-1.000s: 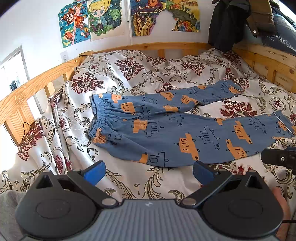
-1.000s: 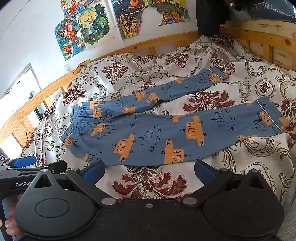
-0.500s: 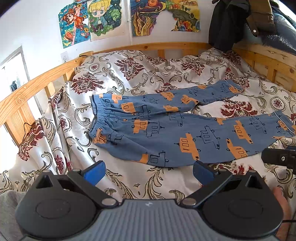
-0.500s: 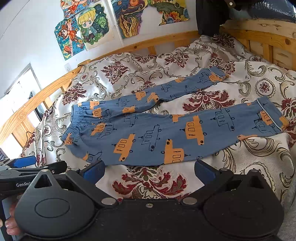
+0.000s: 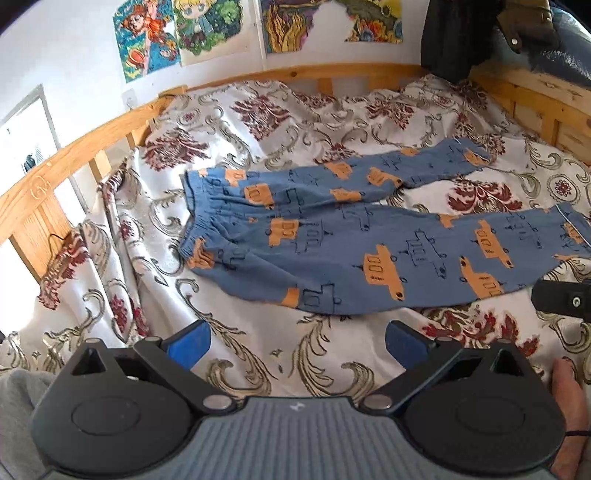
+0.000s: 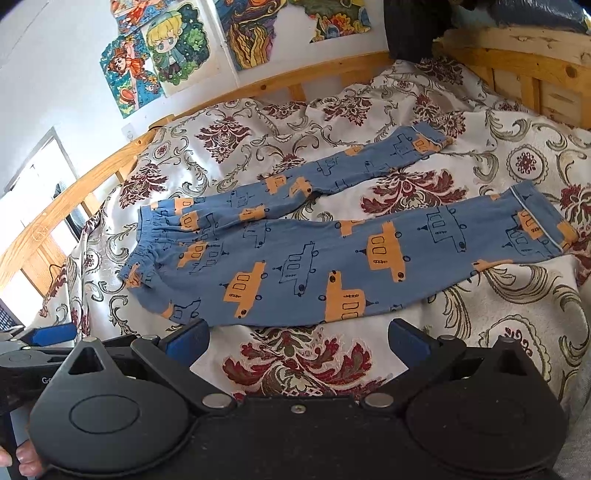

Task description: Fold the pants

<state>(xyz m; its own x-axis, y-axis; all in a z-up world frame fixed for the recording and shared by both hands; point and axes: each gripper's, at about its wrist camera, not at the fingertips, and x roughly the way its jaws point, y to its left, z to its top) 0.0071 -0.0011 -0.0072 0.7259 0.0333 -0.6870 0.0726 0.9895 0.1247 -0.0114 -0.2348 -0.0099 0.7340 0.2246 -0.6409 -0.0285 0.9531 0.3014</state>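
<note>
Blue pants (image 5: 351,243) with orange and outlined vehicle prints lie flat on the bed, waistband to the left, both legs spread to the right; they also show in the right wrist view (image 6: 332,251). My left gripper (image 5: 297,341) is open and empty, held above the bedspread just short of the near leg's edge. My right gripper (image 6: 297,339) is open and empty, just short of the near leg's lower edge. The left gripper (image 6: 48,334) shows at the left edge of the right wrist view.
The bed has a floral cream and maroon bedspread (image 5: 258,122) and a wooden frame (image 5: 74,147) along the left, back and right. Dark clothes (image 5: 461,33) hang at the back right corner. Posters (image 5: 184,33) are on the wall.
</note>
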